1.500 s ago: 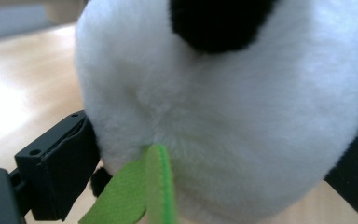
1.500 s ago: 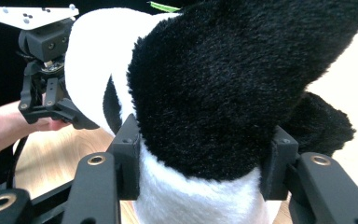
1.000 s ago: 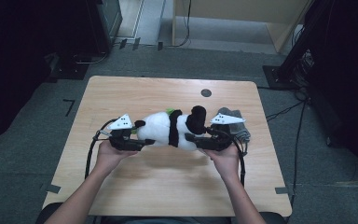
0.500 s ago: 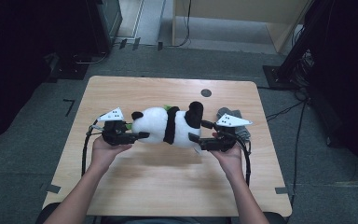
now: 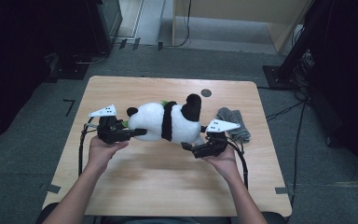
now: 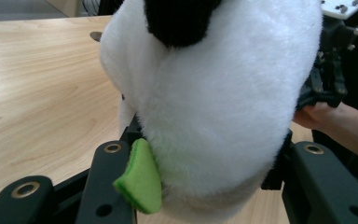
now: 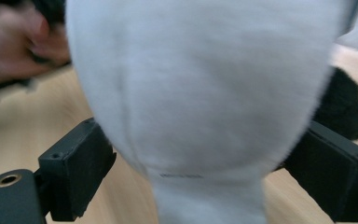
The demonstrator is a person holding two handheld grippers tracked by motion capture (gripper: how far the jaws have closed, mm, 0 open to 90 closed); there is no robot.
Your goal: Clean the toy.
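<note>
High view: a plush panda [image 5: 165, 122] lies lengthways above a pale wooden table [image 5: 121, 186] with rounded corners, held between 2 hand-held grippers. The toy is soft and fuzzy, a fat white body with a black band around its middle, rounded black limbs and a small green felt patch near its left end. Just beyond its right end a grey knitted cloth [image 5: 235, 123] lies crumpled on the wood, and a small dark round hole [image 5: 206, 92] sits near the far edge of the table.

The left gripper [image 5: 133, 134] meets the panda's left end. In the left gripper view its 2 matte black jaws, with brass-ringed holes, stand on either side of the white plush and press into it, the green felt leaf [image 6: 140, 179] folded against the near jaw; the jaws are clamped on the toy and have just been closing on it.

The right gripper [image 5: 189, 147] sits at the panda's lower right end. In the right gripper view, which is blurred, the white plush bulges between its 2 blocky black jaws, which have just been opening; they stand wide, each at the edge of the fur, and I cannot tell whether they press on it.
</note>
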